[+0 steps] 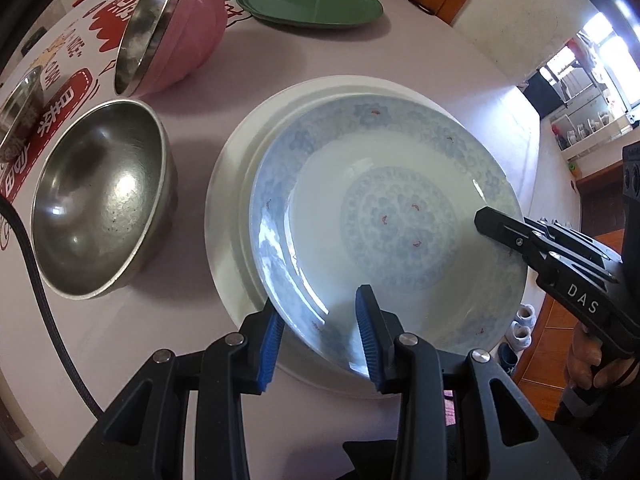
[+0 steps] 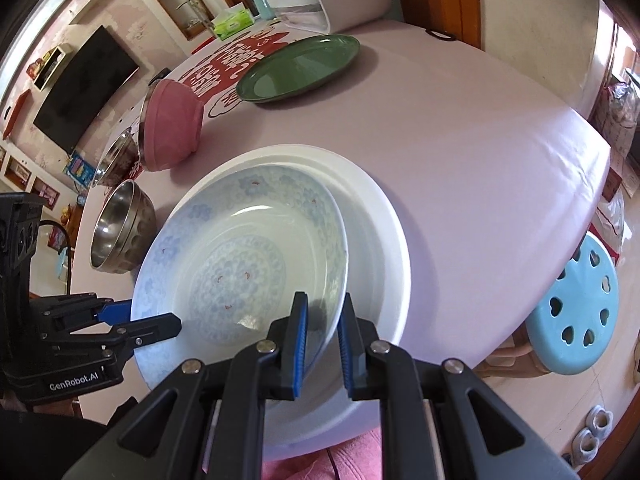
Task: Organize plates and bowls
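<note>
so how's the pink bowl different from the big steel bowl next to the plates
The pink bowl with a steel lining lies tipped on its side, its mouth facing sideways; the plain steel bowl sits upright with its mouth up. The first is pink outside, the second bare metal all over. Both have shiny steel interiors, look empty and rest on the pale table.

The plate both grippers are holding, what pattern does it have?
The patterned plate is white with pale blue florals and tiny red marks, clearest in the left wrist view.
</note>
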Motion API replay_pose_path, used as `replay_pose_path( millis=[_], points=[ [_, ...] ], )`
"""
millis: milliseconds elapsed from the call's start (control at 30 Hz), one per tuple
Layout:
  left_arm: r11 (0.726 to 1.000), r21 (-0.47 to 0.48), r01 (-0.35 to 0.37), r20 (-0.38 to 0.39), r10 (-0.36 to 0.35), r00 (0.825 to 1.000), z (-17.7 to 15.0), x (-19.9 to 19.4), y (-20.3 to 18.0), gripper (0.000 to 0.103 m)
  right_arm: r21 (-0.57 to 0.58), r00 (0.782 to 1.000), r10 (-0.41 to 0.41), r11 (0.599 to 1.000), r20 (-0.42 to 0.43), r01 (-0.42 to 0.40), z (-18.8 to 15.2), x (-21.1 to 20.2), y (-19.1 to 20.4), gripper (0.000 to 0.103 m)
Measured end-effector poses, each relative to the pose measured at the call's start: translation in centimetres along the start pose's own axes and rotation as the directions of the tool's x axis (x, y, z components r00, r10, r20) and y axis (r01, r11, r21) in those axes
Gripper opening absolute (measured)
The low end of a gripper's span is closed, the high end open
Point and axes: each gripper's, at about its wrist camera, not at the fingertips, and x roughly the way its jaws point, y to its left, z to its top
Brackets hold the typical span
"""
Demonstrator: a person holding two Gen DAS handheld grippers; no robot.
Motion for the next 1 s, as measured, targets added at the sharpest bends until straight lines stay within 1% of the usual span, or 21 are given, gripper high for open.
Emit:
replay_pose_path(
  millis=[67, 233, 300, 400, 500, 633, 667, 733, 767, 800, 867, 1000],
  points=[
    [1.000, 0.002, 0.001, 0.002, -0.001, 1.000, 0.0, 0.0, 0.1, 0.033, 0.021, 1.000, 0.005, 1.000, 0.009, -0.005, 0.0, 0.1, 0.1, 0.017],
    [0.999, 0.044, -0.018, 0.007, 0.018, 1.000, 0.2, -0.1, -0.3, 0.033, 0.091, 0.999, -0.042, 0.995, 0.007, 0.041, -0.5, 0.5, 0.1, 0.017],
    [0.997, 0.063, -0.033, 0.021, 0.031, 0.999, -0.1, -0.2, -0.6, 0.035, 0.114, 0.999, -0.045, 0.993, 0.022, 0.043, -0.9, 0.4, 0.0, 0.018],
    [0.997, 0.073, -0.030, 0.032, 0.027, 0.999, -0.4, -0.3, -0.4, 0.035, 0.136, 0.998, -0.053, 0.990, 0.034, 0.048, -1.3, 0.1, 0.0, 0.020],
    [0.997, 0.077, -0.020, 0.032, 0.018, 0.999, -0.8, -0.5, -0.1, 0.035, 0.144, 0.997, -0.048, 0.989, 0.067, 0.038, -1.6, -0.5, 0.1, 0.027],
    [0.997, 0.080, -0.018, 0.034, 0.015, 0.999, -0.9, -0.8, 0.0, 0.036, 0.108, 0.991, -0.046, 0.994, 0.127, 0.032, -1.2, -1.6, 0.9, 0.043],
    [0.997, 0.076, -0.016, 0.034, 0.014, 0.999, -0.8, -0.9, 0.0, 0.037, 0.100, 0.990, -0.041, 0.995, 0.133, 0.028, -0.9, -1.7, 1.0, 0.046],
    [0.998, 0.054, -0.020, 0.039, 0.018, 0.999, -0.7, -1.1, 0.3, 0.040, 0.080, 0.991, -0.035, 0.996, 0.132, 0.025, -0.3, -1.7, 1.2, 0.047],
    [0.999, 0.041, -0.031, 0.050, 0.029, 0.998, -0.7, -1.4, 0.4, 0.049, 0.072, 0.991, -0.030, 0.997, 0.127, 0.021, 0.0, -1.6, 1.2, 0.047],
    [0.999, 0.027, -0.039, 0.067, 0.037, 0.997, -0.5, -1.7, 0.6, 0.054, 0.063, 0.992, -0.019, 0.998, 0.127, 0.011, 0.3, -1.7, 1.2, 0.047],
    [0.999, -0.008, -0.037, 0.098, 0.038, 0.994, -0.4, -2.7, 1.1, 0.054, 0.044, 0.992, -0.005, 0.999, 0.129, -0.001, 0.9, -1.7, 1.2, 0.047],
    [0.996, -0.081, -0.041, 0.122, 0.051, 0.991, 0.3, -3.9, 1.5, 0.055, -0.014, 0.993, 0.018, 1.000, 0.116, -0.017, 2.3, -1.9, 1.2, 0.047]
  ],
)
